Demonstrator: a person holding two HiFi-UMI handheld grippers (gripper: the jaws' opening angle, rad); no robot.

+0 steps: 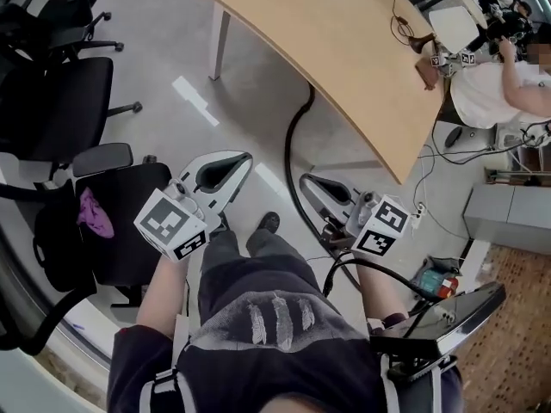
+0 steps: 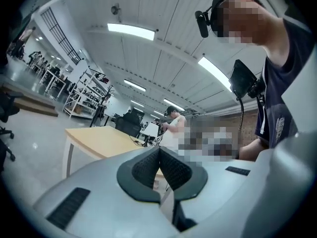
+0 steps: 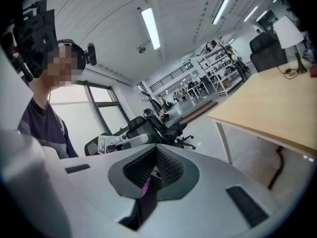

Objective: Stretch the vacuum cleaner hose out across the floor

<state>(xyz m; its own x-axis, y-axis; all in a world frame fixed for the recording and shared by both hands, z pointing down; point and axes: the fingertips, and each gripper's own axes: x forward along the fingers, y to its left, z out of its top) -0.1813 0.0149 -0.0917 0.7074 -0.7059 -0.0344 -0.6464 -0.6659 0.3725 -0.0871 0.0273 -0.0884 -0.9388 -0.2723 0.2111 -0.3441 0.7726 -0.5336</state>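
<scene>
left gripper (image 1: 244,162) jaws closed, nothing between them, held level ahead of torso (image 1: 275,325). right gripper (image 1: 306,183) jaws closed too, nothing held, nose tipped slightly down, near the left one. tips angle toward each other, forearms (image 1: 164,291) either side of torso

place: lab-office | cues: wooden desk (image 1: 344,50), office chairs (image 1: 77,101), shelving racks (image 2: 81,95)

No legible text or labels.
</scene>
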